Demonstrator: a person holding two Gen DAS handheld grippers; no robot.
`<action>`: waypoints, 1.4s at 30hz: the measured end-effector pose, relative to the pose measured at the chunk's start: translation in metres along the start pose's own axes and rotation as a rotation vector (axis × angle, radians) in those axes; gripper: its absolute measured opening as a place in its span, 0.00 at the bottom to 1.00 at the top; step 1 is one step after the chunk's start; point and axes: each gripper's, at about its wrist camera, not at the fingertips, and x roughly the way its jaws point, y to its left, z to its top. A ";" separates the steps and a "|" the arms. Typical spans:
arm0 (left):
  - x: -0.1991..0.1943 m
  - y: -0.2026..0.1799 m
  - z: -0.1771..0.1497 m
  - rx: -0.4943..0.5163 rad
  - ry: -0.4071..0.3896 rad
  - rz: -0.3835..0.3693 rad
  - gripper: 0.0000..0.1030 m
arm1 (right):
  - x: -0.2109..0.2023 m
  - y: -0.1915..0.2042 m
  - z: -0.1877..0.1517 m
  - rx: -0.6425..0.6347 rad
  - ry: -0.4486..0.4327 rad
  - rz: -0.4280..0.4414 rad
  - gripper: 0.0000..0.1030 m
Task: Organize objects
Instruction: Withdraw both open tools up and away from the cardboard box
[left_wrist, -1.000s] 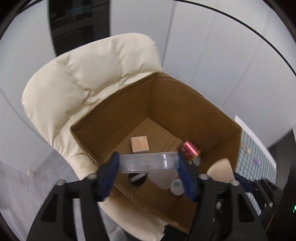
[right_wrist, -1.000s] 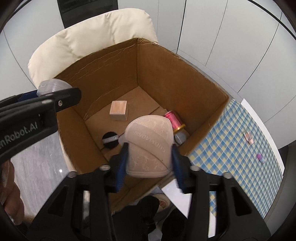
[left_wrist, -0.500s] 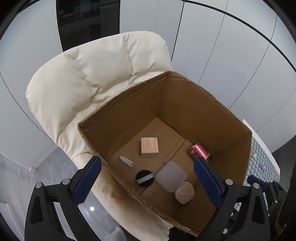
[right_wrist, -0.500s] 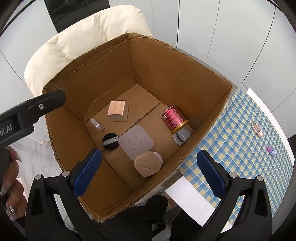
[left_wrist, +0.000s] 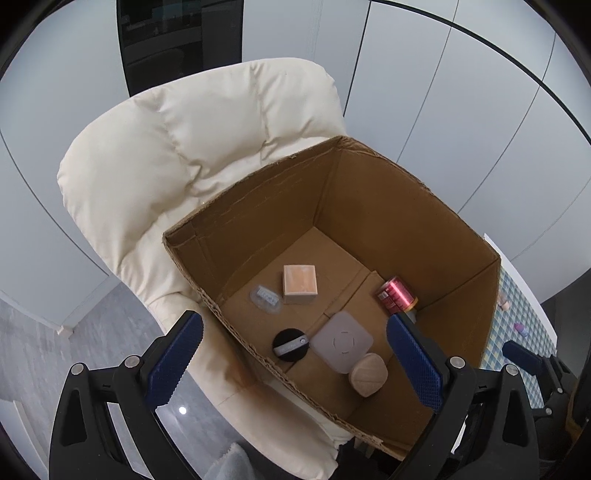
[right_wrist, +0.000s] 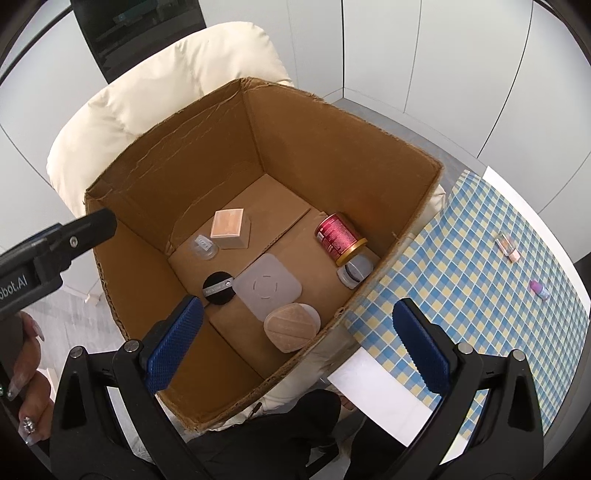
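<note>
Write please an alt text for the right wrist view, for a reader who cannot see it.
The open right gripper hangs empty above a cardboard box on a cream chair, holding a red can, a tan round case and other small items. A checked tablecloth lies to the right.

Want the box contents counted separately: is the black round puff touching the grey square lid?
Touching. In the right wrist view the black puff edge meets the grey square lid corner with no cardboard between.
</note>
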 end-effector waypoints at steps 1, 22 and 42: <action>-0.001 -0.001 -0.001 0.003 0.003 -0.004 0.97 | -0.002 0.000 0.000 0.001 -0.003 0.000 1.00; -0.037 -0.004 -0.054 0.111 0.041 0.018 0.97 | -0.041 -0.002 -0.042 0.029 -0.019 -0.012 1.00; -0.081 0.012 -0.125 0.128 0.055 0.018 0.97 | -0.101 0.011 -0.117 0.022 -0.040 -0.014 1.00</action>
